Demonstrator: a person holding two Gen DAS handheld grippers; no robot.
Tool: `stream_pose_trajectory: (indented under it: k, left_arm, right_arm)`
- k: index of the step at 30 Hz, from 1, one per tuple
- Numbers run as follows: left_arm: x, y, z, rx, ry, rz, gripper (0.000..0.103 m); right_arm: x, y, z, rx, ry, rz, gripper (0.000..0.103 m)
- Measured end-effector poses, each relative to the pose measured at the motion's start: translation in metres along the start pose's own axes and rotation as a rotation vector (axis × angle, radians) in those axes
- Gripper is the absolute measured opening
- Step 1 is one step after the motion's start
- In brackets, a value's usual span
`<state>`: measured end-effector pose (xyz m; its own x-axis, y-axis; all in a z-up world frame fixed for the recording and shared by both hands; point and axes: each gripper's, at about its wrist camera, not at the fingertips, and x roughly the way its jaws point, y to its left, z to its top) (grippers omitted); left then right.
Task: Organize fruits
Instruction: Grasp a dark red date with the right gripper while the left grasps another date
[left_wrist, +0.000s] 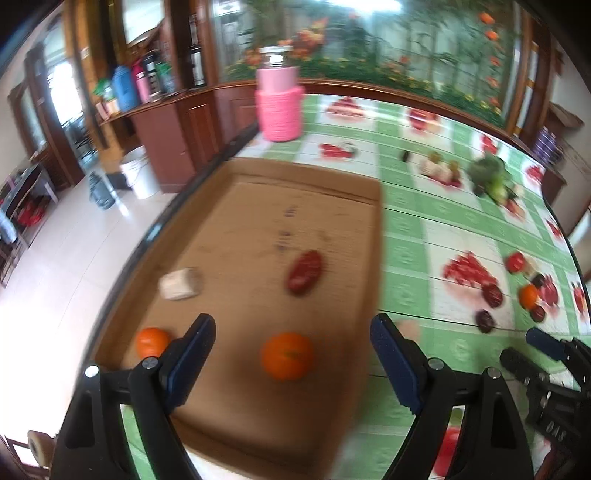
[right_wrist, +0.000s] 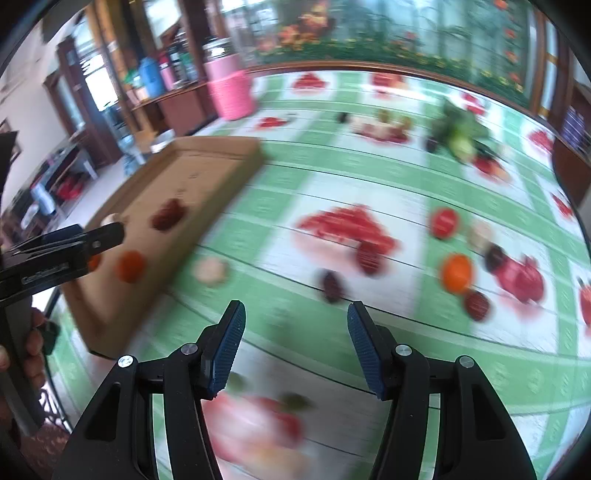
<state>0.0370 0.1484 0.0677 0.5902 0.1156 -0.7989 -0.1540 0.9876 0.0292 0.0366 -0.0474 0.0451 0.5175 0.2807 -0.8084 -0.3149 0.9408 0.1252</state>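
Note:
A shallow cardboard tray (left_wrist: 332, 184) (right_wrist: 221, 147) lies on the table's left side. In it are two oranges (left_wrist: 287, 355) (left_wrist: 152, 341), a dark red fruit (left_wrist: 305, 271) and a pale block (left_wrist: 181, 283). My left gripper (left_wrist: 291, 334) is open and empty above the nearer orange. My right gripper (right_wrist: 295, 325) is open and empty over the tablecloth. Ahead of it lie a dark red fruit (right_wrist: 331, 285), an orange (right_wrist: 457, 273), a red fruit (right_wrist: 444, 221) and more dark fruits (right_wrist: 476, 304). The views are blurred.
A pink container (left_wrist: 279, 107) with a jar on it stands at the table's far edge. A green vegetable (left_wrist: 489, 175) lies far right. The tablecloth (right_wrist: 332, 166) is green and white with printed fruit. The table's left edge drops to the floor.

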Motion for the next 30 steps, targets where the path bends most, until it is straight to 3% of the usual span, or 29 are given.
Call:
stream_pose_trajectory:
  k: [10,17,21,25,27,29,30]
  left_arm:
    - [-0.005,-0.079,-0.016,0.152,0.040,-0.071,0.088]
    - [0.002,-0.121,-0.023,0.226,0.075,-0.099,0.088]
    - [0.013,-0.138,-0.021,0.229,0.100,-0.110,0.088]
    - [0.025,-0.154,-0.019,0.229,0.118,-0.136,0.088]
    - [0.033,-0.161,-0.018,0.228,0.123,-0.148,0.083]
    - [0.045,-0.164,-0.019,0.218,0.154,-0.175,0.061]
    - [0.045,-0.164,-0.018,0.207,0.131,-0.177,0.055]
  right_arm:
    - [-0.010,-0.104,-0.020,0.124,-0.002,-0.109,0.057]
    - [0.008,-0.119,-0.014,0.097,0.002,-0.077,0.056]
    - [0.015,-0.115,-0.007,0.010,-0.004,-0.105,0.028]
    - [0.015,-0.115,-0.008,-0.027,-0.007,-0.119,0.026]
    - [0.012,-0.119,-0.011,-0.011,-0.009,-0.104,0.026]
    - [0.010,-0.123,-0.012,0.003,-0.006,-0.091,0.026]
    - [0.008,-0.124,-0.013,0.008,-0.005,-0.086,0.026]
